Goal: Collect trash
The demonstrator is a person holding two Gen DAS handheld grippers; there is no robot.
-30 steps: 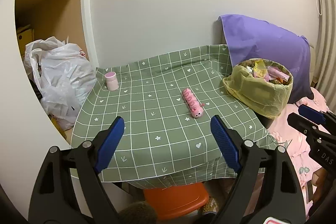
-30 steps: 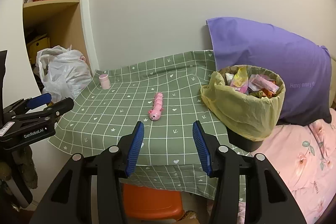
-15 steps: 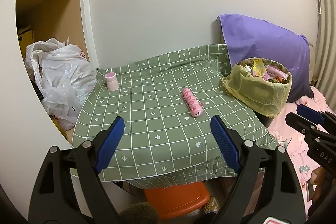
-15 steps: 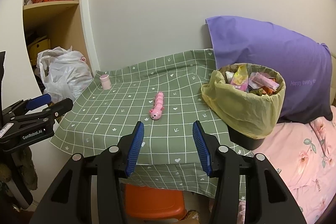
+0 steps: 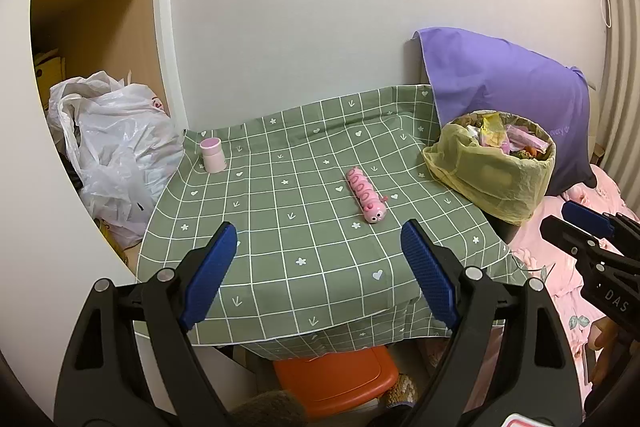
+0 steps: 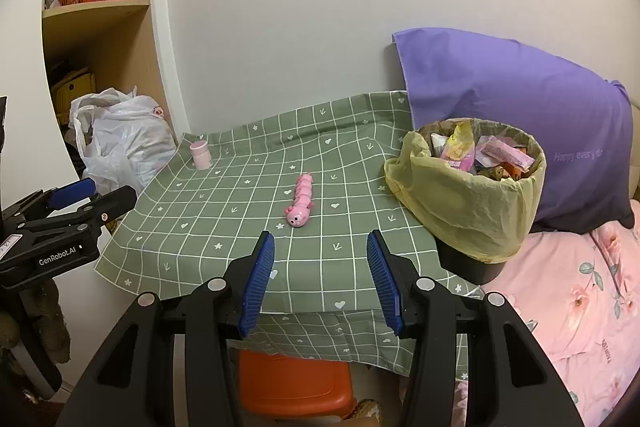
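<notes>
A black bin lined with a yellow bag (image 5: 494, 171) (image 6: 468, 199) stands at the table's right edge, full of wrappers. A pink caterpillar toy (image 5: 366, 195) (image 6: 302, 201) lies mid-table on the green checked cloth (image 5: 280, 235) (image 6: 240, 215). A small pink cup (image 5: 212, 155) (image 6: 200, 154) stands at the far left corner. My left gripper (image 5: 316, 267) is open, short of the table's near edge, nothing between its blue pads. My right gripper (image 6: 320, 275) is open too, empty, near the front edge. Each gripper shows at the side of the other's view.
A white plastic bag (image 5: 116, 151) (image 6: 120, 139) bulges beside the table's left side under wooden shelves. A purple pillow (image 5: 508, 99) (image 6: 520, 115) leans behind the bin. An orange stool (image 5: 332, 379) (image 6: 292, 383) sits under the table. Pink bedding (image 6: 568, 307) lies to the right.
</notes>
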